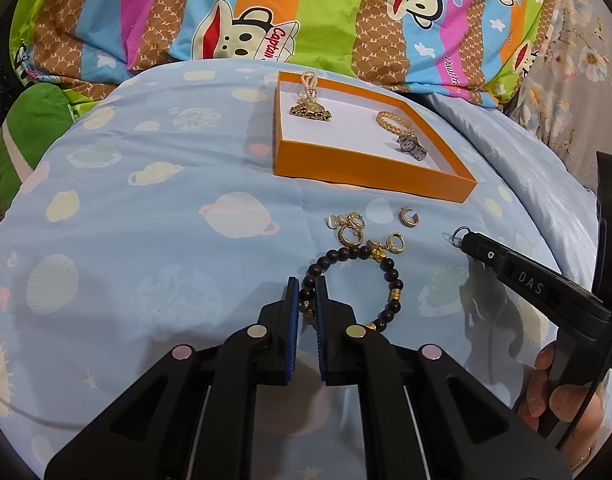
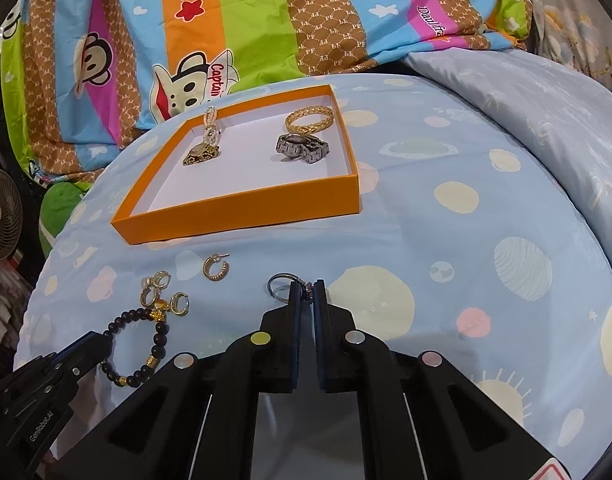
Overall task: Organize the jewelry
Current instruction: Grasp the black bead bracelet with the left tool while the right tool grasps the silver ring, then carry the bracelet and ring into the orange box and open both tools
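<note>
two grippers are down on the blue bedspread [image 1: 154,200], each pinching one piece, which looks like a paired pickup so both can go to the box in one trip. the left gripper [image 1: 308,292] has its fingers clamped on the near-left arc of the dark bead bracelet [image 1: 380,276]; the rest of the loop lies flat to the right of the fingers, a sensible hold, since a grip on the rim lets the loop hang free when lifted. the right gripper [image 2: 307,294] has its fingers pressed together on a small dark charm, with its silver ring [image 2: 280,282] sticking out just left of the tips (i judge it a keyring-like piece; too small to be sure). ahead of both sets of fingers sits the orange box [image 2: 242,210], already holding a gold bangle [image 2: 309,117], a silver watch [image 2: 302,148] and a pearl-strapped watch [image 2: 208,140], spaced apart to avoid tangling. several gold hoop earrings [image 1: 350,226] wait just beyond the left fingers, one [image 2: 216,270] nearer the box.
</note>
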Demonstrator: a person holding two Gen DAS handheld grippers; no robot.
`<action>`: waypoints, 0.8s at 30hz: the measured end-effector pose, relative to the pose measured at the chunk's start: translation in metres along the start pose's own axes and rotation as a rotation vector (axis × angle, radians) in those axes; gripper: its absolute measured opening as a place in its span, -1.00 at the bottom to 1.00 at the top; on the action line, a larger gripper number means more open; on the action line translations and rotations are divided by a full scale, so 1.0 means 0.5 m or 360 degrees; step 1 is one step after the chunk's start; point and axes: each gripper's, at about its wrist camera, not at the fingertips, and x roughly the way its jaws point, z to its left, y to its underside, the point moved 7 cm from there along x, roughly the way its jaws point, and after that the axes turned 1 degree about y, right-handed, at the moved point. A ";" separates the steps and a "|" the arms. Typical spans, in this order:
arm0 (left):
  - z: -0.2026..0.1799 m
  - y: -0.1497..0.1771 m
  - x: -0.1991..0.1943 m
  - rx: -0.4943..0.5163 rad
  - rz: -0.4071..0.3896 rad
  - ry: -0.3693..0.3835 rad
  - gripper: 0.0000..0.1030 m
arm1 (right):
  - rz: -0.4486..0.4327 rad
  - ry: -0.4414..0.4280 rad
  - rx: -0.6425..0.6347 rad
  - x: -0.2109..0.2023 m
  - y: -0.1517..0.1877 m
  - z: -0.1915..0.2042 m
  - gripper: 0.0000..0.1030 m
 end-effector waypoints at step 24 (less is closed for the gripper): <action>0.000 0.001 0.002 0.0001 0.0005 0.0002 -0.86 | 0.0024 0.0082 -0.0075 0.019 -0.010 0.021 -0.61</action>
